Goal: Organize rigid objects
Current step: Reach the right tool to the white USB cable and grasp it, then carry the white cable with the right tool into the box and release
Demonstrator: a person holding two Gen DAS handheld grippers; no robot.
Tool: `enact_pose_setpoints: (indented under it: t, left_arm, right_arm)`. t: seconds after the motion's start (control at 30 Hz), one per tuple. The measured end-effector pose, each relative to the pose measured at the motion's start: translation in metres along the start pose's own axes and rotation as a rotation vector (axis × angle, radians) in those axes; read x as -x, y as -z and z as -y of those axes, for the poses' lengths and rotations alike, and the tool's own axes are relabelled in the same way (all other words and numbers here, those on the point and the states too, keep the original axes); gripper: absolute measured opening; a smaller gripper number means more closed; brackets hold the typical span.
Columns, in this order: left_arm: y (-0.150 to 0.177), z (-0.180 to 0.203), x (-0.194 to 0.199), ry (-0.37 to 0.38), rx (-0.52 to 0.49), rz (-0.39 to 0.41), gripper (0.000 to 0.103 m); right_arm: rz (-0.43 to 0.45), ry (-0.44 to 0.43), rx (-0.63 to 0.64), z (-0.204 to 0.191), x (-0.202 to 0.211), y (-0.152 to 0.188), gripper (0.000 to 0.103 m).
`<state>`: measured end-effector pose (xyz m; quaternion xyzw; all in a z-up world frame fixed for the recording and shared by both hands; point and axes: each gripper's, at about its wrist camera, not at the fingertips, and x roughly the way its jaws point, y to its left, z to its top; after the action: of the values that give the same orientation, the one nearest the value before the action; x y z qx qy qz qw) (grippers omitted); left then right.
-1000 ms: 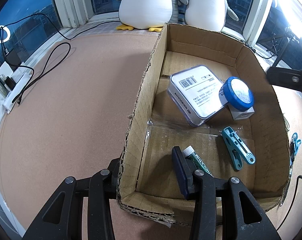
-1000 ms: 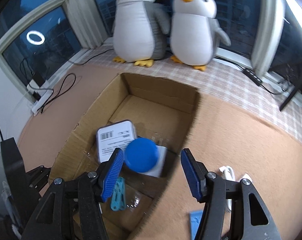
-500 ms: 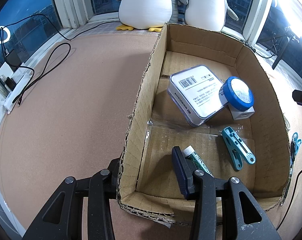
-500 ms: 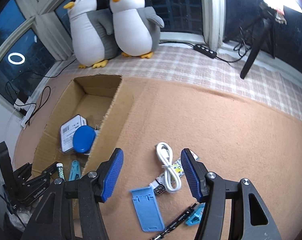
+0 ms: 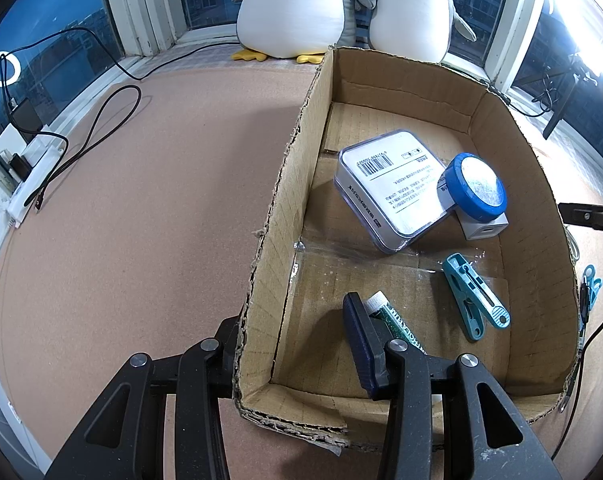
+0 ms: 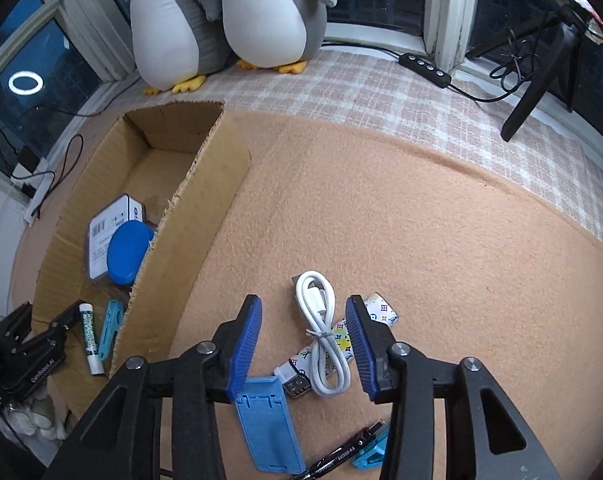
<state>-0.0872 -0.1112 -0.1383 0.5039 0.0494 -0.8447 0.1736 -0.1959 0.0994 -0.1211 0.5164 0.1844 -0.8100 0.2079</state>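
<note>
A cardboard box (image 5: 277, 216) (image 6: 189, 216) holds a clear case with a barcode label (image 5: 389, 188), a blue round lid (image 5: 477, 188) (image 6: 127, 256), a teal clip (image 5: 475, 296) and a green-labelled tube (image 5: 393, 320) (image 6: 89, 332). My left gripper (image 5: 293, 344) straddles the box's near left wall, one finger inside and one outside; how tightly it grips the wall is unclear. My right gripper (image 6: 301, 340) is open and empty above a coiled white cable (image 6: 321, 328) and a patterned flat item (image 6: 341, 336) on the carpet. A blue phone stand (image 6: 269, 424) lies by its left finger.
A black pen (image 6: 341, 452) and a teal clip (image 6: 371, 454) lie near the right gripper's base. Two plush penguins (image 5: 341, 4) stand behind the box. A power strip with cables (image 5: 33, 160) lies far left. A tripod leg (image 6: 537, 84) stands at back right.
My right gripper has swung away from the box to the right and come down over the white cable on the carpet. The left gripper and box have not moved.
</note>
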Motion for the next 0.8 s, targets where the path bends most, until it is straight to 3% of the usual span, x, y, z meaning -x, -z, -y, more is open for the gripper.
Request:
enact_pose_setpoints:
  t: [0.33, 0.53, 0.8]
  left_arm:
    - [0.0, 0.0, 0.0, 0.001, 0.001, 0.0, 0.045]
    - [0.0, 0.0, 0.0, 0.0, 0.001, 0.0, 0.045]
    - [0.0, 0.0, 0.0, 0.0, 0.001, 0.0, 0.045]
  right_arm:
    - [-0.042, 0.076, 0.081, -0.01, -0.012, 0.0, 0.03]
    - [-0.054, 0.116, 0.105, -0.009, -0.013, 0.001, 0.017]
    - [-0.033, 0.103, 0.073, -0.009, -0.012, 0.005, 0.017]
